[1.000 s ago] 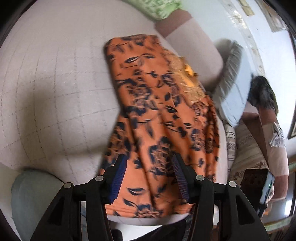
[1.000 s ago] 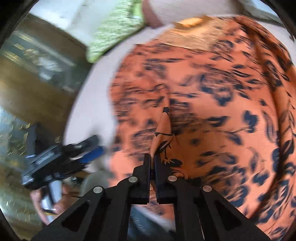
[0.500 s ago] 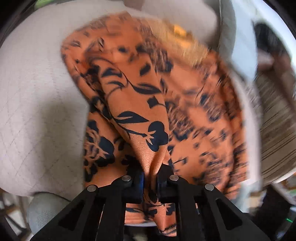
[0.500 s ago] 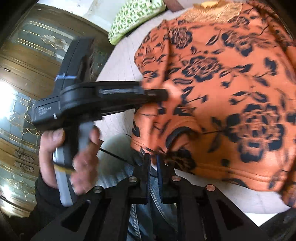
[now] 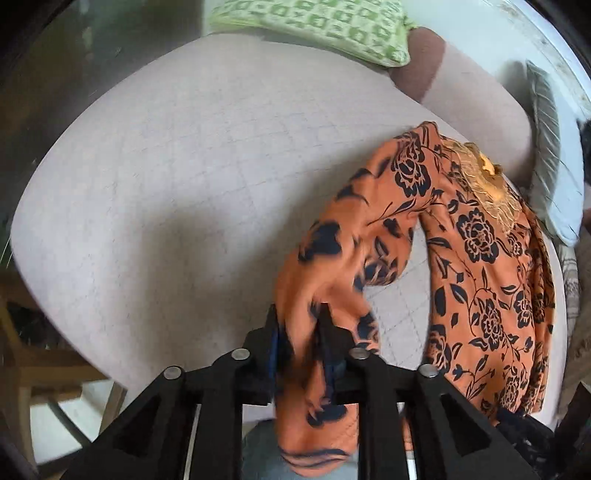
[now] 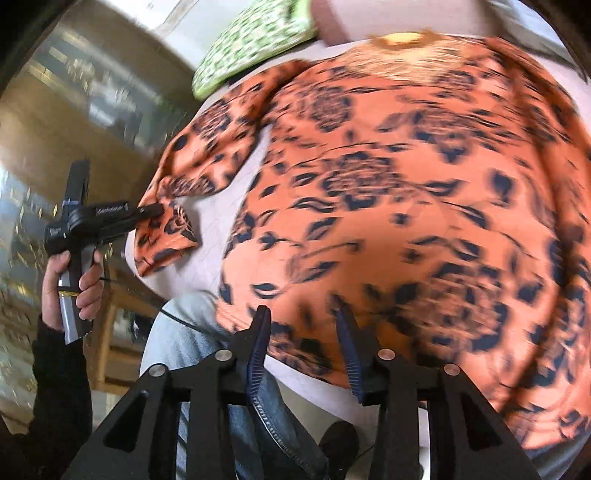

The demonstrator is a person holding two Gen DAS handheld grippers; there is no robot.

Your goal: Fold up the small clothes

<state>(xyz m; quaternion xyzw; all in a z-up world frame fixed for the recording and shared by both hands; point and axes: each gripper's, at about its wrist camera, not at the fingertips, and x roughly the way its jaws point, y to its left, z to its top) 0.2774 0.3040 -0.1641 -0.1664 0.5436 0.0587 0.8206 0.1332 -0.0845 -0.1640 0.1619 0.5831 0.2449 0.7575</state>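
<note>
- On the far left of the right wrist view, the left tongs (image 6: 157, 210) are gripped by a hand (image 6: 74, 280) in a dark sleeve (image 6: 59, 398).
- The sleeve end of the orange flowered top (image 6: 388, 206) is held between the left tongs; their jaws have just been opening slightly, yet the cloth is still seen between them, lifted off the cushion.
- In the left wrist view the same cloth is bunched between the left tongs (image 5: 298, 332) and hangs down past them.
- The top (image 5: 487, 280) is spread on a pale quilted cushion (image 5: 177, 184), toward its right side, collar at the far end.
- A green patterned pillow (image 5: 317, 26) lies at the far edge.
- The right tongs (image 6: 301, 328) are held fairly wide over the near hem of the top; their jaws have just been opening and nothing is pinched.
- Blue jeans (image 6: 207, 354) are seen below the near edge.
</note>
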